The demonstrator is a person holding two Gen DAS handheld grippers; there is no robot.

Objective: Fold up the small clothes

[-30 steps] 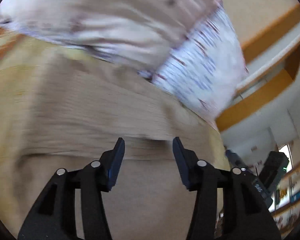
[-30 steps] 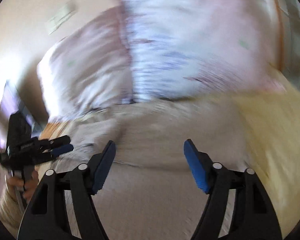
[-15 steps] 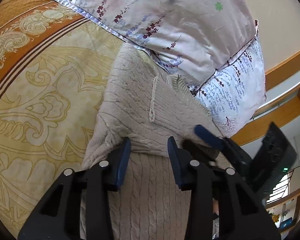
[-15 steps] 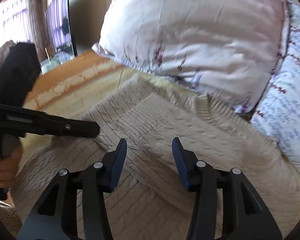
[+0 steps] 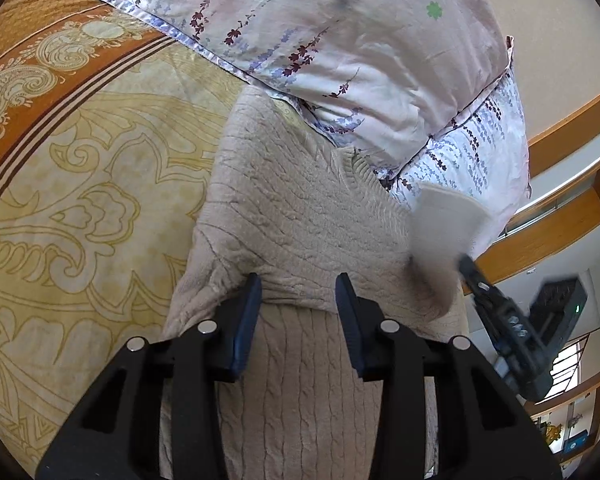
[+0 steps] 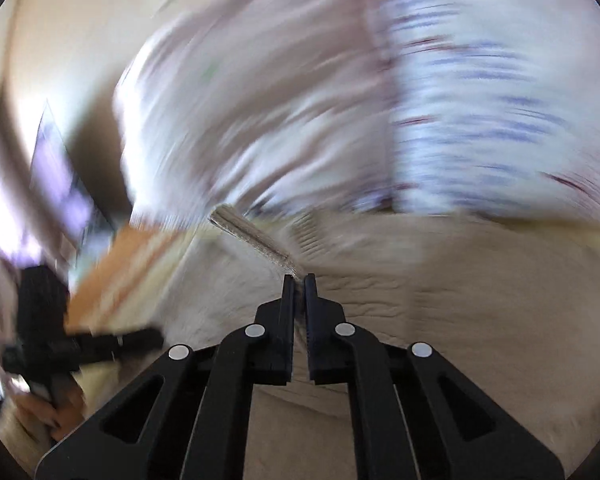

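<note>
On the yellow patterned bedspread (image 5: 80,208) lies a beige cable-knit sweater (image 5: 300,208), its upper part folded down over the body so that a ribbed edge runs across just ahead of the left gripper (image 5: 299,292). The sweater's top reaches the pink floral pillow (image 5: 340,40), with a white pillow printed in blue sprigs (image 5: 480,152) beside it. The left gripper stands partly open over that folded edge, one blue pad on either side of it, the knit between them but not visibly pinched. To its right the right gripper (image 5: 466,266) appears blurred, with a pale blurred piece of the sweater raised at its tip. In the right wrist view, which is heavily smeared, the right gripper (image 6: 299,280) has just closed, jaws nearly together on a thin ribbed strip of the sweater (image 6: 252,236) that slants up and to the left from the fingertips. The left gripper (image 6: 136,338) shows dark at lower left, a hand (image 6: 56,416) below it
</note>
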